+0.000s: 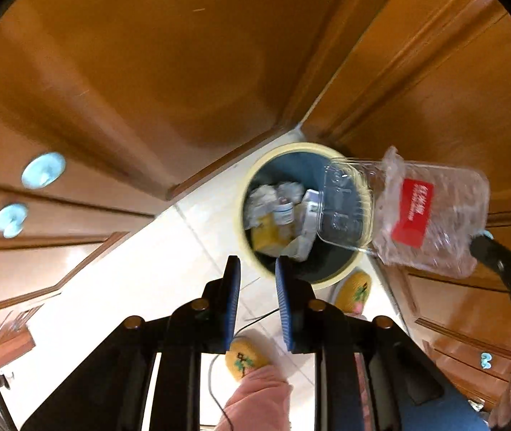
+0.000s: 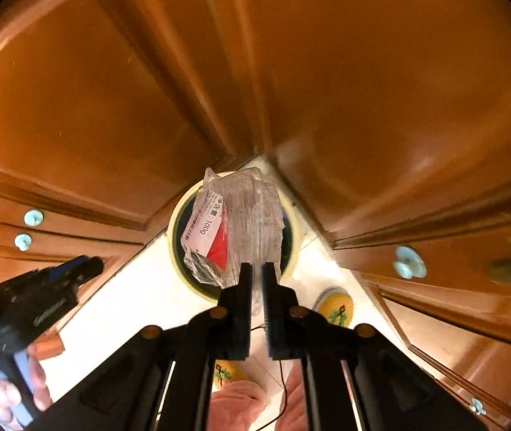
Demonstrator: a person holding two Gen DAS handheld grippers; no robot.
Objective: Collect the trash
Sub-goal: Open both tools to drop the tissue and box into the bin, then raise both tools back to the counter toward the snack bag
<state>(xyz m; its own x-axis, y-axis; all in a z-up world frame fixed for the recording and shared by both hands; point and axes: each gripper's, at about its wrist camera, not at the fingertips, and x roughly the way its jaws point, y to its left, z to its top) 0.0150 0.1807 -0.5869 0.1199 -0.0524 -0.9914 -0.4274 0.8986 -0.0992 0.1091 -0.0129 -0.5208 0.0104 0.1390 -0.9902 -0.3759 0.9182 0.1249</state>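
Left gripper: blue-padded fingers slightly parted, nothing between them, pointing down beside the bin.
Right gripper: black fingers pinch the edge of a crumpled clear plastic clamshell box with a red-and-white label.
Box position: hanging above the bin mouth.
Bin: round blue wastebasket with cream rim, on pale tiled floor, holding paper scraps.

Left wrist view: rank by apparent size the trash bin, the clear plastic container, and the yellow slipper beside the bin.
1-2. Trash bin and clear plastic container: similar; the container is nearer the camera, so unsure.
3. Yellow slipper, smallest.
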